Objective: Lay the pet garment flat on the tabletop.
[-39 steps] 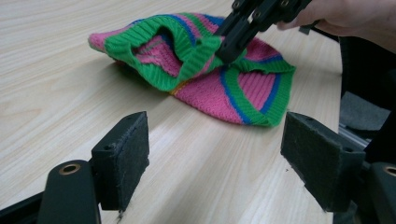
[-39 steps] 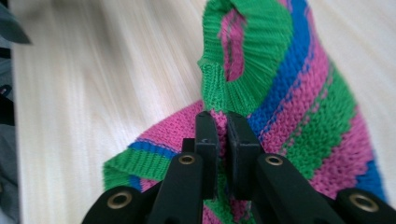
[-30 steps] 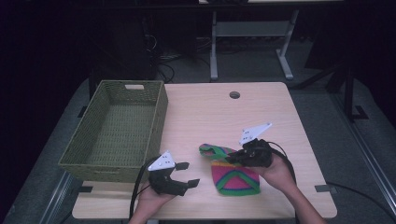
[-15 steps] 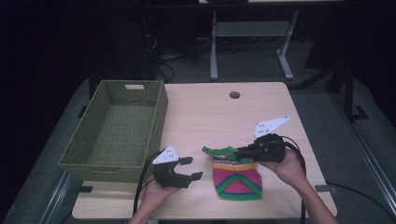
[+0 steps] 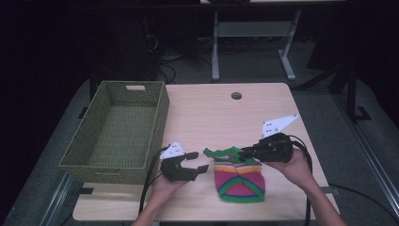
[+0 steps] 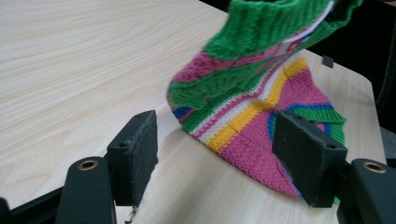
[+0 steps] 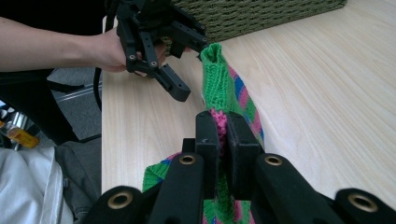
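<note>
Right claw (image 5: 245,153) clamps the striped sock (image 5: 240,180), lifting its cuff.
Left claw (image 5: 197,161) gapes just beside it on the table (image 5: 202,113).

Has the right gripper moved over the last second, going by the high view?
Yes. The right gripper, shut on the sock, has shifted to the right, away from the basket, and slightly nearer the table's front edge.

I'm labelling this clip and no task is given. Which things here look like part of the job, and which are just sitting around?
Likely in the job:
- striped sock, cuff lifted off the table
- right gripper, shut on the sock
- left gripper, open beside the sock
- green wicker basket, empty, perhaps where the sock goes

Just around:
- table
- cable hole in the tabletop
- metal desk frame behind the table
</note>
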Motion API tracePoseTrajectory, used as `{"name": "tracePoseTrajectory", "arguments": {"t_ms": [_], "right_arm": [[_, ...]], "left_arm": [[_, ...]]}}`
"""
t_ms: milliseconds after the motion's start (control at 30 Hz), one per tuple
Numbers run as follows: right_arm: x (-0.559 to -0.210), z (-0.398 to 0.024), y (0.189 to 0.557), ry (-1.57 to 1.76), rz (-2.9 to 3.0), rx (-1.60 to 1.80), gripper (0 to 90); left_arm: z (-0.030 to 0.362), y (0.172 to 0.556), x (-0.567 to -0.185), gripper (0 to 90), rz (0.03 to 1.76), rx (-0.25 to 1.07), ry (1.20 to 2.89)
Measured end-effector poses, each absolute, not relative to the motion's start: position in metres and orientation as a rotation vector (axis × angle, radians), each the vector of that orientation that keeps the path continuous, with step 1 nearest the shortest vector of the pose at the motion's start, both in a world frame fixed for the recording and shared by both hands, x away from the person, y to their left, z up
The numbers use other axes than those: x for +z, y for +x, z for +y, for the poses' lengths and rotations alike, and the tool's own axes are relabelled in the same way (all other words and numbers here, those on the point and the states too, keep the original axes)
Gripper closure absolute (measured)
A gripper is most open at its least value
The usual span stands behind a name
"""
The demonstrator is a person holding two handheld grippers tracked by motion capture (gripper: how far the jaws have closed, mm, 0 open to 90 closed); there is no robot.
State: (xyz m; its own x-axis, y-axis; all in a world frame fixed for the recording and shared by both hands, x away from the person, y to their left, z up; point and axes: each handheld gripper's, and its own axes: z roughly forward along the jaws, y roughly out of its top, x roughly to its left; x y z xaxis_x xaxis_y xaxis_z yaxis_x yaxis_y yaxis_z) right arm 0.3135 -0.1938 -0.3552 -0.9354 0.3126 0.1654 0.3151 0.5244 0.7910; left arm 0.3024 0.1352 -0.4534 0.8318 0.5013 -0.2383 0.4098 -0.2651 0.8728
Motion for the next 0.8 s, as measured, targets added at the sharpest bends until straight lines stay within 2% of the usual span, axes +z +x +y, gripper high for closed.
{"name": "tracePoseTrajectory", "arguments": {"t_ms": [267,400,567,800], "right_arm": [[-0.351,-0.197,0.312,-0.542,-2.729,-1.436,84.5],[-0.350,-0.199,0.311,-0.534,-2.724,-1.443,84.5],[-0.350,-0.203,0.312,-0.532,-2.707,-1.455,84.5],[-0.351,-0.208,0.313,-0.542,-2.697,-1.465,84.5]], "left_arm": [[0.126,0.315,-0.459,29.9,0.643,0.073,1.885],[0.119,0.322,-0.460,32.3,0.608,0.057,1.876],[0.116,0.326,-0.464,43.0,0.589,0.030,1.861],[0.118,0.325,-0.461,69.5,0.541,0.014,1.838]]}}
